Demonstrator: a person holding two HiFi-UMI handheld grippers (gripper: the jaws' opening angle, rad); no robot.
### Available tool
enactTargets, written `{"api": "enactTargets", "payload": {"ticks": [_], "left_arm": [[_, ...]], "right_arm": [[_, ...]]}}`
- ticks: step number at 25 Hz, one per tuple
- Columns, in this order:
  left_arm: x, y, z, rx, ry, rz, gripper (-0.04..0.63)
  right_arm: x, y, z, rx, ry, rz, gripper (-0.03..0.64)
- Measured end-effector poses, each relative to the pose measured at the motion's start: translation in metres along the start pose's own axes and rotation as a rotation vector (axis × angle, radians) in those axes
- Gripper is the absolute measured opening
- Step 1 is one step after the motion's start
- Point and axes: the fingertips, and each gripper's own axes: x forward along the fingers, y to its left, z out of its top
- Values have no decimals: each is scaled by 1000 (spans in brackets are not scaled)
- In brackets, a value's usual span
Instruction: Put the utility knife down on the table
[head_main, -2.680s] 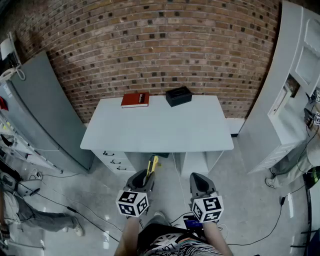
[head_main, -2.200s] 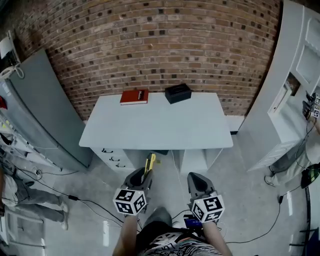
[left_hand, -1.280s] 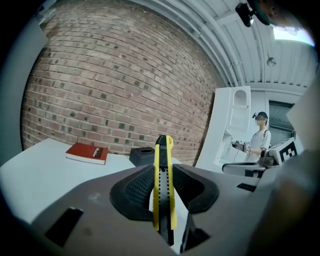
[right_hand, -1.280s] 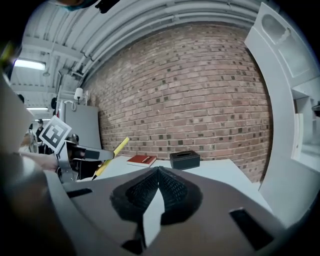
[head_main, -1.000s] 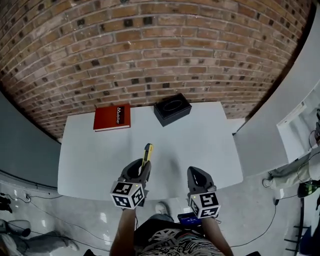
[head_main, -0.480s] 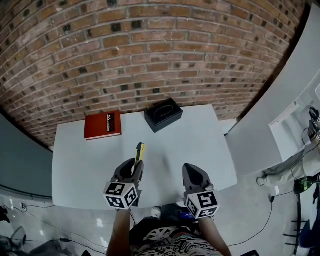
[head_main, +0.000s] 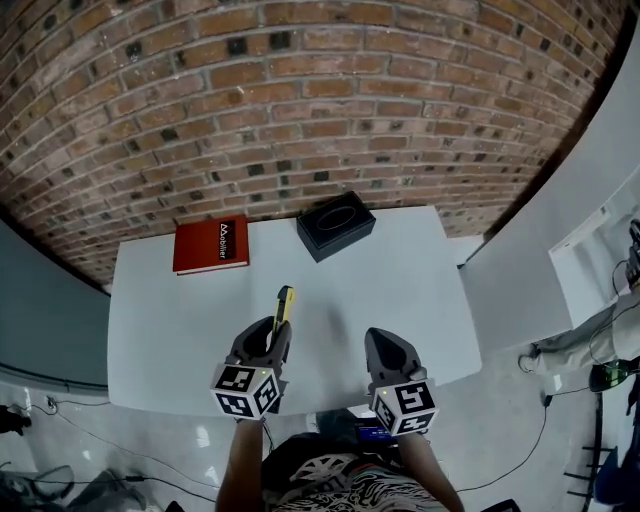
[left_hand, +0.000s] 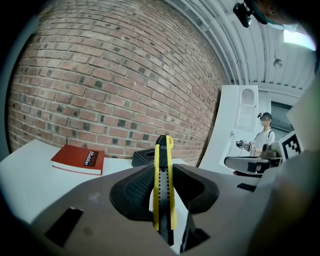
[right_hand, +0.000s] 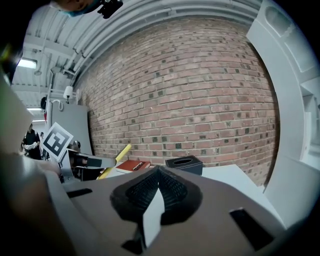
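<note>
A yellow and black utility knife (head_main: 284, 304) sticks forward out of my left gripper (head_main: 270, 338), which is shut on it above the near part of the white table (head_main: 410, 285). In the left gripper view the knife (left_hand: 163, 170) stands on edge, clamped between the two dark pads (left_hand: 135, 192). It is held in the air, not touching the tabletop. My right gripper (head_main: 386, 348) hovers beside it to the right. Its jaws (right_hand: 158, 186) are shut together with nothing between them. From the right gripper view the knife (right_hand: 115, 160) shows at the left.
A red book (head_main: 211, 244) lies at the table's far left, and a black box (head_main: 335, 225) stands at the far middle, both against the brick wall. A white cabinet (head_main: 560, 230) stands to the right of the table. A person (left_hand: 263, 136) stands far off right.
Over the earlier frames both grippers came from the floor in front of the table to above its near part. In the last half second they barely moved; the knife stays clamped.
</note>
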Motion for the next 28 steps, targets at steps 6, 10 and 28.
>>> {"api": "enactTargets", "payload": {"ticks": [6,10,28], "left_arm": [[-1,8,-13,-12,26,30,120],[0,15,-25,-23,59,46,119],[15,30,-96,-55,215,68,120]], "right_arm": [[13,5,-17,-54,50,31,0],[22,9,-25,-68,79,52,0],[44,4,-82,-65,221,86,0]]}}
